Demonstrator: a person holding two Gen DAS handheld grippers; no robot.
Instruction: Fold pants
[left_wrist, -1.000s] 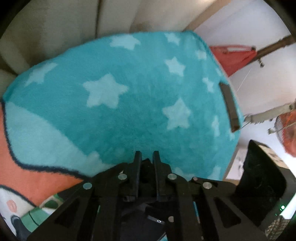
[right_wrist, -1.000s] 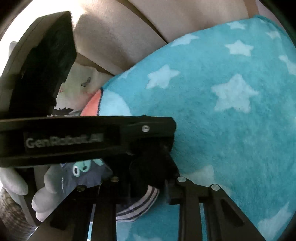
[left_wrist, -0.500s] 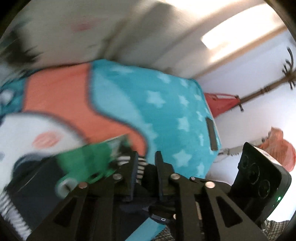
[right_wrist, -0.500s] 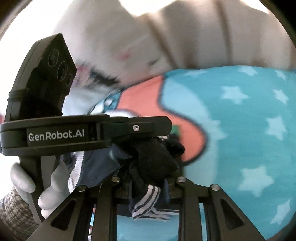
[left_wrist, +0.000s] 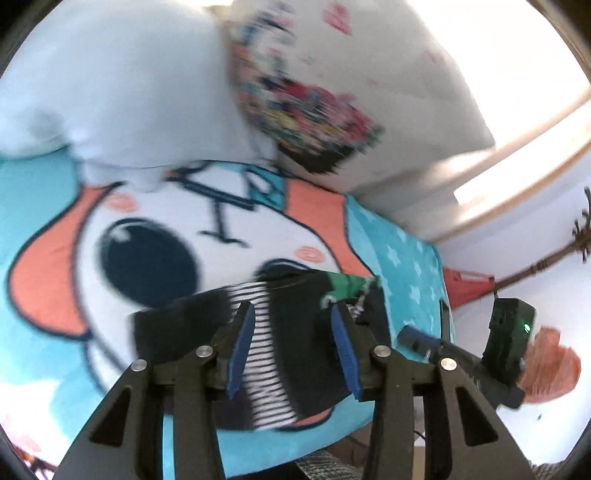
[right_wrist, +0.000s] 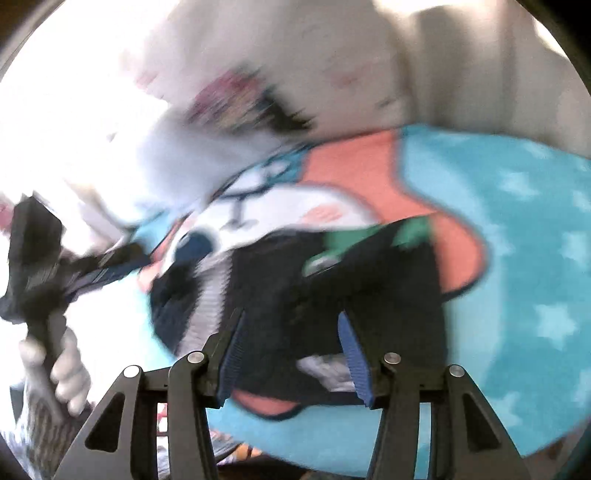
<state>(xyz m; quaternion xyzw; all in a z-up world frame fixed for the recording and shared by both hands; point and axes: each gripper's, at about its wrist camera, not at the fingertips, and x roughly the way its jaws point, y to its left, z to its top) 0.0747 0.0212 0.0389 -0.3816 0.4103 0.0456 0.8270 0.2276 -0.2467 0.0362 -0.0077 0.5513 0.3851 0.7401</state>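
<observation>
The dark pants (left_wrist: 295, 354) lie folded in a compact bundle on a cartoon-print blanket (left_wrist: 155, 206), with a black-and-white striped band and a green patch showing. My left gripper (left_wrist: 291, 310) hovers just over them. Its jaws are opening and its blue pads (left_wrist: 240, 347) touch no cloth. In the right wrist view the same pants (right_wrist: 369, 280) lie under my right gripper (right_wrist: 291, 315). Its jaws are also opening, the pads are clear of the fabric and nothing is gripped. The left gripper (right_wrist: 92, 275) shows blurred at the left, held by a gloved hand (right_wrist: 66, 373).
White pillows (left_wrist: 122, 81) and a bright patterned cushion (left_wrist: 306, 110) lie past the blanket's far edge. The turquoise star part of the blanket (right_wrist: 524, 258) spreads to the right. A red item (left_wrist: 465, 291) and a wooden coat stand (left_wrist: 546, 262) stand off the bed at right.
Both grippers were shut on the pants and have let go and opened. They carried the pants left from the star area onto the cartoon face, where the bundle now lies.
</observation>
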